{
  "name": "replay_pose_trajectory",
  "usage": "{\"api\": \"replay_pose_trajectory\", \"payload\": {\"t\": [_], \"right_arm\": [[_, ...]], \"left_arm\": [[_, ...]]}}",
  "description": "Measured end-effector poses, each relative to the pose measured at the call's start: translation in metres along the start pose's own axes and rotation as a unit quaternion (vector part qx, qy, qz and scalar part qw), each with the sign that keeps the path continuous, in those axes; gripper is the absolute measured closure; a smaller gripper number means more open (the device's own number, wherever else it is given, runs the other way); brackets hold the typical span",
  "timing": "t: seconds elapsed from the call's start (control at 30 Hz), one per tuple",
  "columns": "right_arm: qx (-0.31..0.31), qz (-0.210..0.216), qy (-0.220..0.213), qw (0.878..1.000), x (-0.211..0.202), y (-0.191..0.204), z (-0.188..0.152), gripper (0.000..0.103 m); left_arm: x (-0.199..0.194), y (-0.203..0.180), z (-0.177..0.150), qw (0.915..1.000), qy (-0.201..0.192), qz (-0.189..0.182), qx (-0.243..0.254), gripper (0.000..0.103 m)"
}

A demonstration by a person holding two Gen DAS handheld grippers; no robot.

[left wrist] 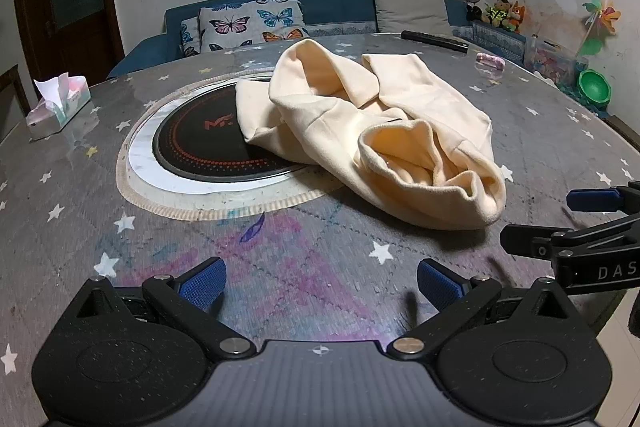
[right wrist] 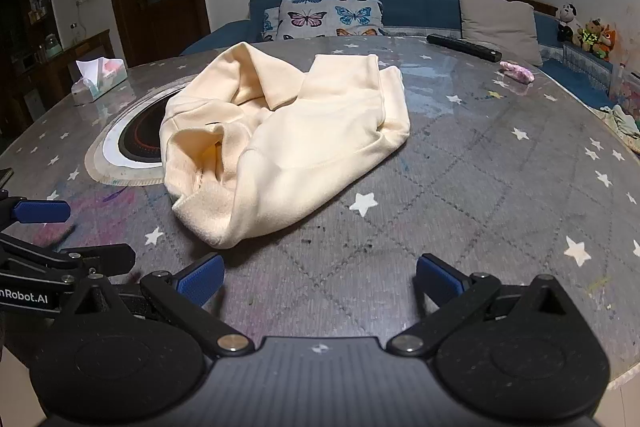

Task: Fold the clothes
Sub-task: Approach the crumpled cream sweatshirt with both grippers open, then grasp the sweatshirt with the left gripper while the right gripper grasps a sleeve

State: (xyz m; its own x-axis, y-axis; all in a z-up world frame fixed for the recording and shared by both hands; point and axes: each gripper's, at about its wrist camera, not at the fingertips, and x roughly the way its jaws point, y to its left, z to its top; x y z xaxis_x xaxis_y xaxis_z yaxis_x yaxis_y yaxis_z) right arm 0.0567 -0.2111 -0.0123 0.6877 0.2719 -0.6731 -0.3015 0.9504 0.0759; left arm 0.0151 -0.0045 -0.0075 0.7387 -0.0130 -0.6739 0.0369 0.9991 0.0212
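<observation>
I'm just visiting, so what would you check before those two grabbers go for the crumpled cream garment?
1. Left gripper jaws open, holding nothing: ok.
2. Right gripper jaws open, holding nothing: ok.
3. Cream garment spread flat for folding: not ok, it lies bunched.
4. Garment fully on the table: ok, though it partly covers the round black cooktop.
5. Remote and tissue box apart from the garment: ok.
6. Cooktop cool: cannot tell.

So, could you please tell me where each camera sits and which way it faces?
Left wrist: on the left gripper, low at the table's near edge, facing the cream garment; own open fingers, right gripper alongside.
Right wrist: on the right gripper, same heading; own open fingers, left gripper at left.
Shared: garment, table, tissue box, sofa.
</observation>
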Motion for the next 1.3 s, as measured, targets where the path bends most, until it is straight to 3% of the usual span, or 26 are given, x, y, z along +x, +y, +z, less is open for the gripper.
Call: {"api": "replay_pose_trajectory", "payload": {"t": [0.53,0.87,1.03,1.1,1.2,1.3], "right_arm": [[-0.016,0.022,-0.003,1.0,0.008,-0.003,0.03,0.0],[-0.024,0.027,-0.01,0.999,0.031,-0.014,0.069,0.0],[-0.02,0.017,-0.012,1.0,0.052,-0.024,0.093,0.003],[-0.018,0.012,-0.012,1.0,0.063,-0.029,0.104,0.005],[-0.011,0.01,-0.009,1.0,0.078,-0.036,0.12,0.009],[-0.008,0.008,-0.011,1.0,0.093,-0.039,0.135,0.013]], "left_arm": [[0.006,0.012,0.032,0.9996,-0.019,0.017,0.012,0.0],[0.029,0.028,0.094,0.9965,-0.059,0.053,0.028,0.001],[0.06,0.036,0.126,0.9963,-0.058,0.057,0.03,0.011],[0.075,0.04,0.137,0.9969,-0.051,0.053,0.028,0.02],[0.1,0.042,0.149,0.9982,-0.033,0.035,0.034,0.022],[0.123,0.042,0.155,0.9991,-0.013,0.014,0.037,0.031]]}}
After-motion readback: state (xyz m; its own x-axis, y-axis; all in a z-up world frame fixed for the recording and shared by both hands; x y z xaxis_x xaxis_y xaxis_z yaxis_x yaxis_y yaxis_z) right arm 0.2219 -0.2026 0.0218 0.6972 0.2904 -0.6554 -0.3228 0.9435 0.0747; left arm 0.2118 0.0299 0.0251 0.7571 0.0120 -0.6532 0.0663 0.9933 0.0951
